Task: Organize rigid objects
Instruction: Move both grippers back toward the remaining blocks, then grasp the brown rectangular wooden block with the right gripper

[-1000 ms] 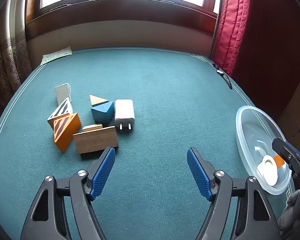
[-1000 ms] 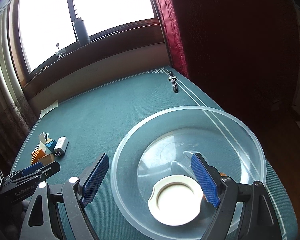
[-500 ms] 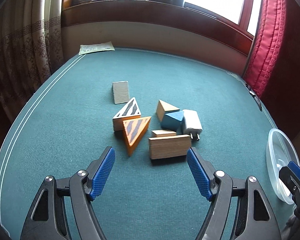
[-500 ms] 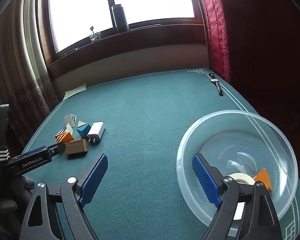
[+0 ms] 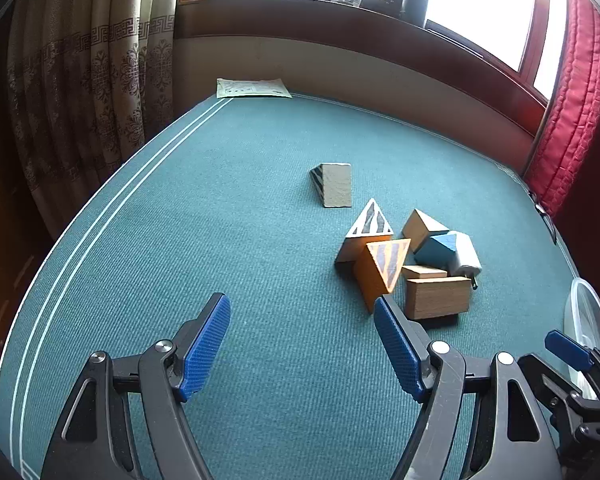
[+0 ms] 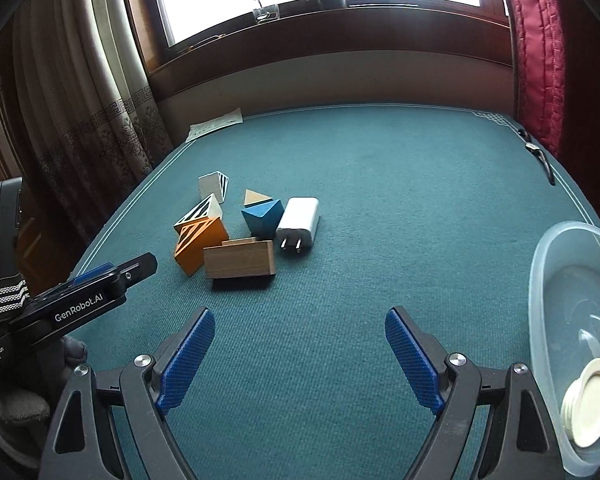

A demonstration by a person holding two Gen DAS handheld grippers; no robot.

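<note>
- The left tool (image 5: 302,344) hangs over bare green worktop (image 5: 220,240), its blue pads spread wide with nothing between them.
- The right tool (image 6: 300,356) is likewise spread wide and empty above the worktop; its far tip shows at the right edge of the left view.
- Low to the right of the right tool, a clear bowl (image 6: 548,280) holds a white ring (image 6: 588,396) and an orange piece.
- Just ahead and right of the left tool's right pad lies a cluster: a plain wooden block (image 5: 438,298), an orange striped wedge (image 5: 380,268), a white-faced striped wedge (image 5: 366,232), a blue wedge (image 5: 436,250), a tan wedge (image 5: 420,226) and a white charger (image 6: 300,220) with 2 prongs.
- Beyond the cluster, apart from it, stands a grey wedge (image 5: 334,185).
- Farthest, a paper sheet (image 5: 252,88) lies at the worktop's far edge.
</note>
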